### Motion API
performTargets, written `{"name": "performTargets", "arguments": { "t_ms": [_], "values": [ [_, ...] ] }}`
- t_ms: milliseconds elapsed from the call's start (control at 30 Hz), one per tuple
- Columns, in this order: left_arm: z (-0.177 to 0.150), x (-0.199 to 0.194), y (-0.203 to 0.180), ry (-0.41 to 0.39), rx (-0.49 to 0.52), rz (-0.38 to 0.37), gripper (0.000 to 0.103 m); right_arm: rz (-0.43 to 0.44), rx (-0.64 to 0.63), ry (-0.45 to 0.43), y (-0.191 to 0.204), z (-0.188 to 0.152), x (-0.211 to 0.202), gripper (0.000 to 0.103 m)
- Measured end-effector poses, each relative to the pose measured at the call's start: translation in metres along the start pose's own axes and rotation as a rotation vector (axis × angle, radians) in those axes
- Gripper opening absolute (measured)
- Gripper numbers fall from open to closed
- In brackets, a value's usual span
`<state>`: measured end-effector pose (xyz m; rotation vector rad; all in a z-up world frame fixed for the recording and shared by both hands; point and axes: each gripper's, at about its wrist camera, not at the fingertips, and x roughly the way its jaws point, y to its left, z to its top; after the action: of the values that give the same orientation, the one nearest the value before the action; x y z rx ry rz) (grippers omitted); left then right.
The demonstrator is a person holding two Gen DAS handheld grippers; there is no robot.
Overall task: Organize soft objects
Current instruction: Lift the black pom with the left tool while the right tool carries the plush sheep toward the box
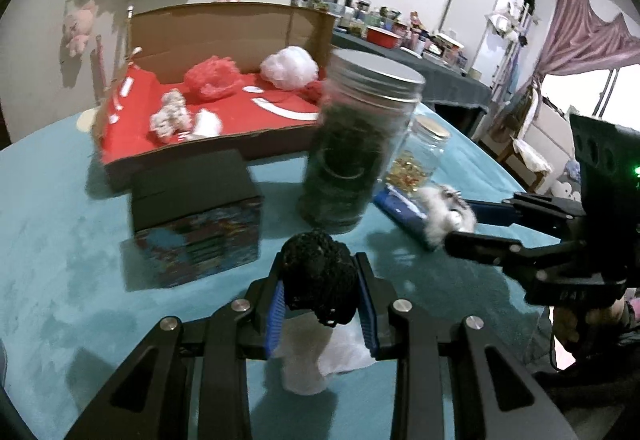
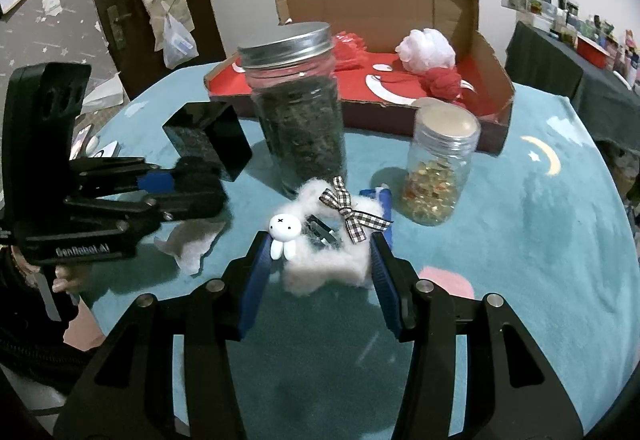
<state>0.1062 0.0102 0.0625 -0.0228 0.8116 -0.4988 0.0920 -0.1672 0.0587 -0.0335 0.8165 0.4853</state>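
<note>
My left gripper (image 1: 322,282) is shut on a black fuzzy ball (image 1: 318,276) and holds it above the teal cloth; it also shows in the right wrist view (image 2: 192,186). My right gripper (image 2: 320,244) is shut on a white fluffy hair clip (image 2: 328,252) with a bunny charm and a checked bow; it also shows in the left wrist view (image 1: 448,214). A cardboard box (image 1: 224,24) with a red lining stands at the back. It holds a red mesh puff (image 1: 212,76), a white puff (image 1: 290,66) and a small fluffy toy (image 1: 170,116).
A tall jar of dark leaves (image 1: 356,144) and a small jar of gold bits (image 2: 438,168) stand in front of the box. A black-lidded patterned box (image 1: 196,216) sits left. A white tissue (image 2: 192,242) lies on the cloth. A red knot (image 2: 444,80) lies in the box.
</note>
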Motion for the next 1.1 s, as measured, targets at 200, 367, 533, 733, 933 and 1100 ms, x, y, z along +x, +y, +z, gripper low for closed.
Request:
{"name": "performTargets", "arguments": {
  "t_ms": [200,367,533,733,933,1100],
  "values": [
    [-0.006,-0.013,0.019,-0.008,-0.033,0.043,0.033,-0.023,0.024,-0.002,-0.009,-0.003,-0.006,0.047],
    [-0.012,-0.019,0.033,-0.003,-0.061,0.077,0.033,-0.043,0.048,0.000,-0.020,-0.006,-0.008,0.047],
    [-0.017,-0.024,0.051,0.001,-0.077,0.122,0.033,-0.068,0.071,0.001,-0.034,-0.009,-0.011,0.047],
    [-0.020,-0.026,0.070,0.017,-0.085,0.176,0.033,-0.096,0.090,0.007,-0.049,-0.013,-0.013,0.047],
    [-0.021,-0.024,0.094,0.032,-0.099,0.210,0.033,-0.125,0.111,0.013,-0.065,-0.017,-0.014,0.047],
    [-0.013,-0.018,0.108,0.035,-0.067,0.215,0.033,-0.153,0.104,0.004,-0.076,-0.017,-0.014,0.047]
  ]
}}
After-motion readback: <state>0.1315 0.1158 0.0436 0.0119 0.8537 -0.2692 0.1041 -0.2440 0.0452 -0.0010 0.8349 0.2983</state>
